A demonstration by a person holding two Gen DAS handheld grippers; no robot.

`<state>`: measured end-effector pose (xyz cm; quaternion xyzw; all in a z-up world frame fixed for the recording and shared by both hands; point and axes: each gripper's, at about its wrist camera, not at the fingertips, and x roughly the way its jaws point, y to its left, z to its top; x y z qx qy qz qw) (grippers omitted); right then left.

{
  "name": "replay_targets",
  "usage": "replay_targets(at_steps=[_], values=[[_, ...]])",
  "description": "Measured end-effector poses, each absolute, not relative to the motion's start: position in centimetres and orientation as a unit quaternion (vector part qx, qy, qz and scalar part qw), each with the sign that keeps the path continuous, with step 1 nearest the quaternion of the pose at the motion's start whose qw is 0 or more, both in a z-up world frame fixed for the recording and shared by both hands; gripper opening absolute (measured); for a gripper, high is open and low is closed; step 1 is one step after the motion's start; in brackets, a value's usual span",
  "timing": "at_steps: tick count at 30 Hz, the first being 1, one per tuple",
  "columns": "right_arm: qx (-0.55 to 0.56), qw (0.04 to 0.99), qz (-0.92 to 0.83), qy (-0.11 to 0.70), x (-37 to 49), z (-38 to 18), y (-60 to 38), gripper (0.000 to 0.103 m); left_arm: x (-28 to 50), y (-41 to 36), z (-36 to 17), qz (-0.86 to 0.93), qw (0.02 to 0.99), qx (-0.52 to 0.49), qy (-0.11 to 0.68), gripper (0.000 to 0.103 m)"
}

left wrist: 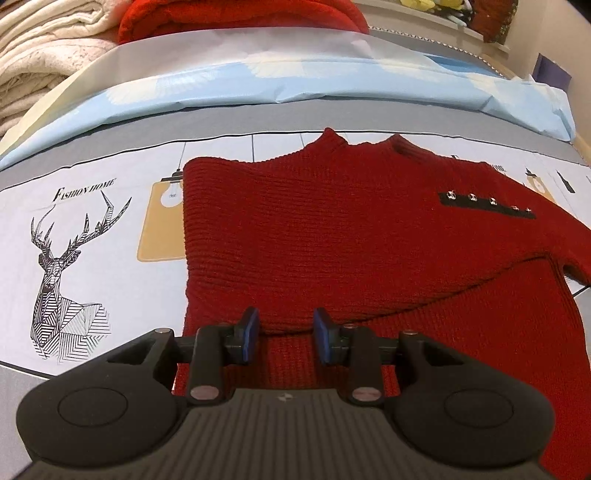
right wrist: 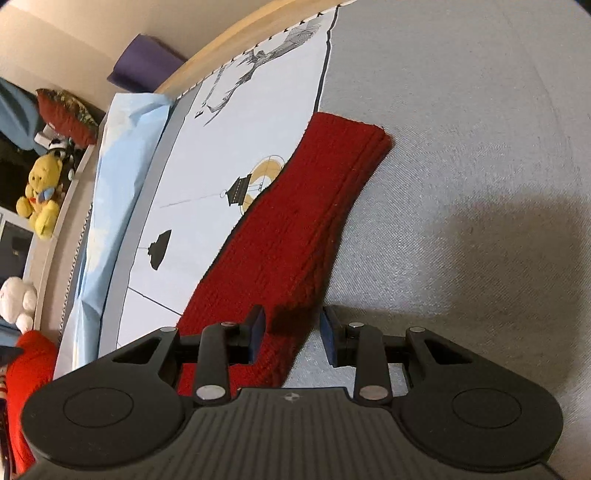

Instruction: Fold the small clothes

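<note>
A small red knitted sweater [left wrist: 351,229] lies flat on the printed bedsheet [left wrist: 92,280], collar at the far side. A black strip with metal studs [left wrist: 487,203] crosses its right shoulder, and a fold line runs across the lower body. My left gripper [left wrist: 286,332] hovers over the sweater's near part, open, with nothing pinched between its blue pads. In the right wrist view the sweater's sleeve [right wrist: 295,221] stretches away over the sheet to its cuff [right wrist: 351,136]. My right gripper [right wrist: 292,332] stands open astride the sleeve's near end, and its right pad is clear of the knit.
Folded cream blankets [left wrist: 37,55] and a red bundle [left wrist: 240,18] lie beyond a light blue sheet [left wrist: 295,85]. Grey bedcover [right wrist: 461,184] spreads right of the sleeve. A yellow plush toy [right wrist: 38,199], a white plush [right wrist: 18,299] and a purple box [right wrist: 147,62] sit along the bed's edge.
</note>
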<state>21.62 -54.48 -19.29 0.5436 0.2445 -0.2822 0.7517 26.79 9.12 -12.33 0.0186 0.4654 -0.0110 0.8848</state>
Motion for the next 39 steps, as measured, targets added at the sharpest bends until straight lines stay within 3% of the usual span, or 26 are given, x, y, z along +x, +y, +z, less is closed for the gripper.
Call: replay_targets(at_steps=[6,11,18,24,31,35,39], values=[[0.533,0.757,-0.286,0.245,22.0,-19.1,-54.1,0.033,26.8,9.5,-12.3,-0.008,0.884,0.018,0.467,0.036],[0.524,0.759,-0.300,0.245,22.2,-18.9,-53.7,0.016,26.8,9.9,-12.4,-0.005,0.883,0.018,0.470,0.036],[0.458,0.797,-0.323,0.226,23.3,-16.1,-51.6,0.013,26.7,10.5,-12.3,-0.005,0.883,0.013,0.470,0.036],[0.299,0.883,-0.303,0.196,26.3,-9.8,-44.4,0.012,26.6,11.6,-11.8,-0.001,0.884,0.004,0.467,0.036],[0.063,0.988,-0.028,0.139,27.7,-3.8,-22.9,0.012,26.6,13.6,-11.2,0.015,0.886,-0.015,0.464,0.036],[0.012,0.955,0.174,0.241,27.2,-7.7,-12.5,0.014,26.7,14.5,-11.2,0.018,0.884,-0.029,0.467,0.036],[0.001,0.900,0.230,0.369,27.6,-11.8,-9.0,0.014,27.0,15.2,-11.3,0.023,0.881,-0.050,0.469,0.036]])
